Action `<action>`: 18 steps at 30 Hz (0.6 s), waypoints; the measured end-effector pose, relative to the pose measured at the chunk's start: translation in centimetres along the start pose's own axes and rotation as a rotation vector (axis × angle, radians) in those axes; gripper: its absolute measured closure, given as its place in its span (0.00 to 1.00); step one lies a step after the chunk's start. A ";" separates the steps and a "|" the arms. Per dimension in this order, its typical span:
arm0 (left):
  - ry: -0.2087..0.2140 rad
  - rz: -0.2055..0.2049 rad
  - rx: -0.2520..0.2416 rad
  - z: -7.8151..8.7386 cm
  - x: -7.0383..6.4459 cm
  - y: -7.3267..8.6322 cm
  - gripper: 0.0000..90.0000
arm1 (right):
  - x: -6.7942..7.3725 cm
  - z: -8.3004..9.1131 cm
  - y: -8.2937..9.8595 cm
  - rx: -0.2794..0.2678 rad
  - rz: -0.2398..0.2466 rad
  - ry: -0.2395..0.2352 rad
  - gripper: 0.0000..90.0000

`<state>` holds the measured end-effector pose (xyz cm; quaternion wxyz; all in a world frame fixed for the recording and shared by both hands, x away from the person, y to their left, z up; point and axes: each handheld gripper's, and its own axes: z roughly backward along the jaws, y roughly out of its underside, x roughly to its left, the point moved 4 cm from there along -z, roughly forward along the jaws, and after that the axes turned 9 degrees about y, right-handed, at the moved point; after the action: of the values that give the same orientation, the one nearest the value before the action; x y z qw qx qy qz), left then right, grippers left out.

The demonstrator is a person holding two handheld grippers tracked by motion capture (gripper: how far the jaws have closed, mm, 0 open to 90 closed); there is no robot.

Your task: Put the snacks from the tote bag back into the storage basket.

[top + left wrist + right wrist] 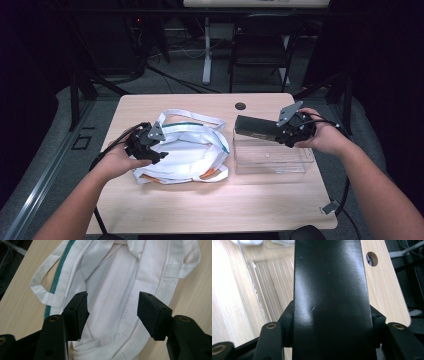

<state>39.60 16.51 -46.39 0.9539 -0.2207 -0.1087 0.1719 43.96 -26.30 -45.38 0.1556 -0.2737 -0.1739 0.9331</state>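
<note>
Two handheld grippers work over a light wooden table (pixel 165 205), seen from above the person's side. At about nine o'clock from the table's centre, the left gripper (pixel 150 150) hovers at the near-left edge of a white cloth tote bag (pixel 192 145) that lies flat and rumpled. In the left gripper view its jaws stand spread wide, nothing between them, with the bag's pale fabric (pixel 112 290) directly below the gap. A green stripe (pixel 61 270) runs along one hem of the bag, and a looped white handle (pixel 41 288) lies on the wood toward ten o'clock of that view.

At about three o'clock from the table's centre, the right gripper (pixel 282 132) is pinching a long, flat black box (pixel 257 126), held level and pointing toward the bag. In the right gripper view the black box (pixel 332 290) runs straight up from the jaws, which press against its two sides. It hangs above a clear plastic tray (pixel 272 160) resting on the table just right of the bag. A small round hole (pixel 240 106) sits in the tabletop toward twelve o'clock.
</note>
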 end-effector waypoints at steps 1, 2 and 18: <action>0.000 0.000 0.000 0.0 0.0 0.0 0.46 | 0.0 0.0 0.0 0.000 0.000 0.000 0.47; -0.005 0.000 0.001 0.0 0.1 0.0 0.46 | 0.0 -0.3 0.3 0.002 -0.001 0.006 0.47; -0.012 -0.004 0.000 -0.2 0.1 -0.1 0.46 | 0.1 -2.8 1.5 0.037 0.001 -0.002 0.47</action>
<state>39.78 16.43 -46.48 0.9535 -0.2194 -0.1150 0.1716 45.11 -26.94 -48.28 0.1600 -0.2701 -0.1568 0.9364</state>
